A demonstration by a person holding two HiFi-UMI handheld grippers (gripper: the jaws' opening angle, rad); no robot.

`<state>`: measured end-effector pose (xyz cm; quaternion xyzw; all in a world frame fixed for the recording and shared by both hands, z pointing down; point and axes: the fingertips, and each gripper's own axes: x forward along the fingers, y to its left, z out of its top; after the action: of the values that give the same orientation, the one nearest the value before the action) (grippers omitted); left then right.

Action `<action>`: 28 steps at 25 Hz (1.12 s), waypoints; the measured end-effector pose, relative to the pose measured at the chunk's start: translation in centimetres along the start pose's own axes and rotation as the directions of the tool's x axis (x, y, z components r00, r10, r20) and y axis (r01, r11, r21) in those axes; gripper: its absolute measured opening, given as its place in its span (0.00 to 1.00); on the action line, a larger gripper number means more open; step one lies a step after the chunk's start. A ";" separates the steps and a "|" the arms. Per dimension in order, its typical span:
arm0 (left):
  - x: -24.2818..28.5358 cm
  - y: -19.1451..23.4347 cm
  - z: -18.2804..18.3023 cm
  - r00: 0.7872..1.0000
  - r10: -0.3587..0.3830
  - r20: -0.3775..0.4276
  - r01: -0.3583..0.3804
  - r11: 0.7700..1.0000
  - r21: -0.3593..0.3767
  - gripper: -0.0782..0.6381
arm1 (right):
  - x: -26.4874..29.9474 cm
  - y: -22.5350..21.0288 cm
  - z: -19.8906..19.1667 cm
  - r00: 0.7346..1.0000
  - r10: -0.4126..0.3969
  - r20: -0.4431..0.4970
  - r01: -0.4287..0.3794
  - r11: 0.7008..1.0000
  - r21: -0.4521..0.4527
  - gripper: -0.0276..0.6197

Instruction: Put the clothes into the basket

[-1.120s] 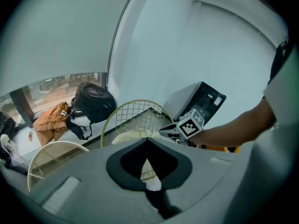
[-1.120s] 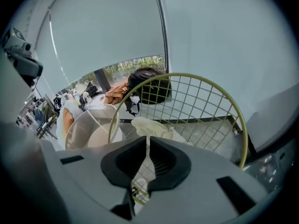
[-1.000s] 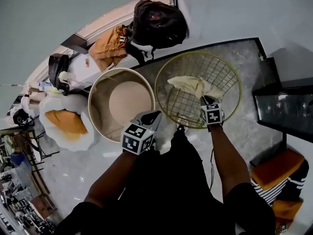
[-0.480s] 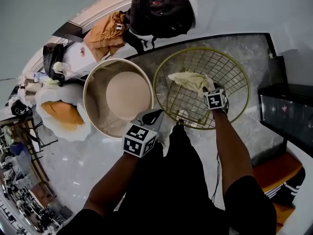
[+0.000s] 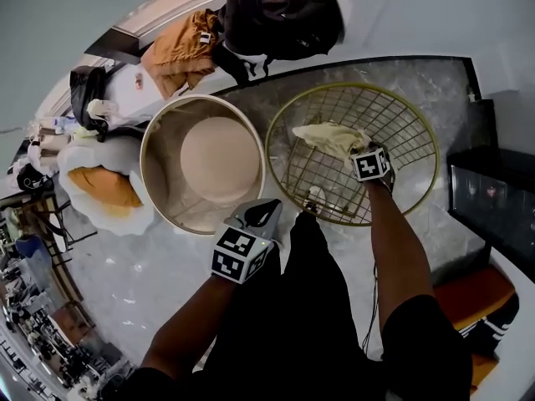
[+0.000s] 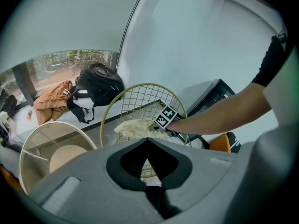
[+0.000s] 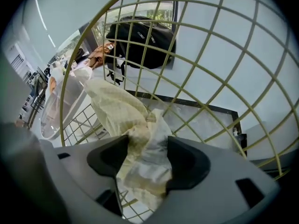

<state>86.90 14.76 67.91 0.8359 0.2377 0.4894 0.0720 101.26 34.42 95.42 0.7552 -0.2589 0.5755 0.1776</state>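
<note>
The head view tells me only that my right gripper [image 5: 354, 151] is down inside the wire basket [image 5: 352, 84], at the yellow cloth [image 5: 328, 135]. The right gripper view shows more: its jaws have just been opening and now stand wide, with the cloth loose between them, touching the pads. My left gripper [image 6: 147, 141] is outside the basket, jaws pressed together, holding nothing.
</note>
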 end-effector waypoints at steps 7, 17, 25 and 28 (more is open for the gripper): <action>0.0 0.7 -0.3 1.000 -0.001 -0.005 0.001 1.000 -0.011 0.11 | 0.1 0.2 0.0 1.000 -0.020 0.015 0.020 1.000 0.010 0.26; -1.0 -0.4 0.8 0.999 -0.036 0.037 0.035 0.999 0.031 0.11 | -3.0 1.9 -1.2 0.996 0.044 0.072 -0.049 0.996 0.074 0.12; -4.1 -2.5 1.1 0.992 -0.089 0.085 0.080 0.991 0.110 0.11 | -9.7 4.3 -1.4 0.980 0.024 0.198 -0.063 0.979 0.191 0.11; -6.1 -2.9 0.7 0.989 -0.106 0.103 0.091 0.986 0.138 0.11 | -12.8 5.3 -1.0 0.966 0.007 0.259 -0.070 0.970 0.233 0.11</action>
<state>84.10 14.53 61.72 0.8517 0.3066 0.4215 0.0533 94.68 33.12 83.29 0.8339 -0.2229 0.5034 0.0383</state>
